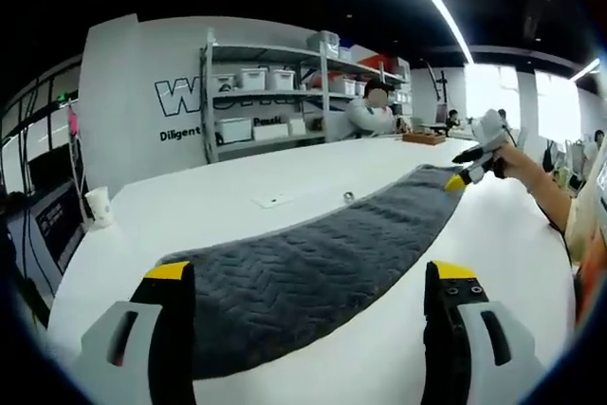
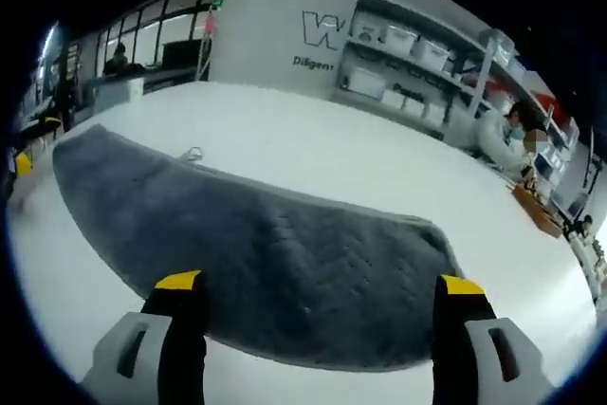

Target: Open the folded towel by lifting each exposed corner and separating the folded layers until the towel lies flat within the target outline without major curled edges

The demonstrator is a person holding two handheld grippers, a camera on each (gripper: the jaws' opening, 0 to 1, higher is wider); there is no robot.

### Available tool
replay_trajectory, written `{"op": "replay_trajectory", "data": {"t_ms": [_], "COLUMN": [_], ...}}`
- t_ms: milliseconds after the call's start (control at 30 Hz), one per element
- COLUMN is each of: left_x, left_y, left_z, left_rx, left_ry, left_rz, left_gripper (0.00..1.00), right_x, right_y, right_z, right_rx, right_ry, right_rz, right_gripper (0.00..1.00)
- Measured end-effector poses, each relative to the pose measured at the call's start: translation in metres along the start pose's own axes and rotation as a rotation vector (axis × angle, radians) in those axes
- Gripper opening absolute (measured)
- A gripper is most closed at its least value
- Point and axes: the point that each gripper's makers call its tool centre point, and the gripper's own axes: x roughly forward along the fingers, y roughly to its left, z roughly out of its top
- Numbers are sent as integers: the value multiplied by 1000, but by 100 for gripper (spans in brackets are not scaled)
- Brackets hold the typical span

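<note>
The white table (image 1: 285, 177) carries the grey towel (image 1: 313, 272), laid out as one long strip across it. My left gripper (image 1: 308, 282) stands with jaws spread wide over the near end, holding nothing. My right gripper (image 2: 321, 296) is likewise fully spread and empty above the far end. A white cup (image 1: 99, 206) stands near the table edge.

A white paper cup (image 1: 99, 206) stands far left of the gripper on the worktop (image 1: 285, 182); shelves (image 1: 275, 92) with storage bins (image 1: 254, 79) rise beyond.
</note>
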Motion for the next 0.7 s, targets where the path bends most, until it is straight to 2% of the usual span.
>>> {"op": "replay_trajectory", "data": {"t_ms": [33, 133, 267, 333, 500, 567, 700], "left_x": [0, -1, -4, -6, -8, -10, -12], "left_y": [1, 8, 18, 22, 31, 34, 55], "left_z": [0, 0, 0, 5, 10, 11, 14], "left_rx": [2, 7, 25, 14, 9, 10, 30], "left_ry": [0, -2, 3, -17, -34, -35, -9], "left_rz": [6, 35, 80, 85, 122, 130, 187], "left_gripper": [100, 99, 99, 99, 99, 99, 97], "right_x": [-1, -7, -13, -17, -33, -39, -48], "right_y": [5, 24, 48, 62, 96, 105, 117], "right_z": [2, 17, 18, 20, 32, 37, 41], "right_rx": [-3, -1, -29, -51, -104, -117, -136], "right_ry": [-8, -87, -97, -103, -174, -195, -222], "right_rz": [12, 62, 128, 162, 251, 280, 315], "right_gripper": [99, 99, 99, 99, 99, 99, 99]}}
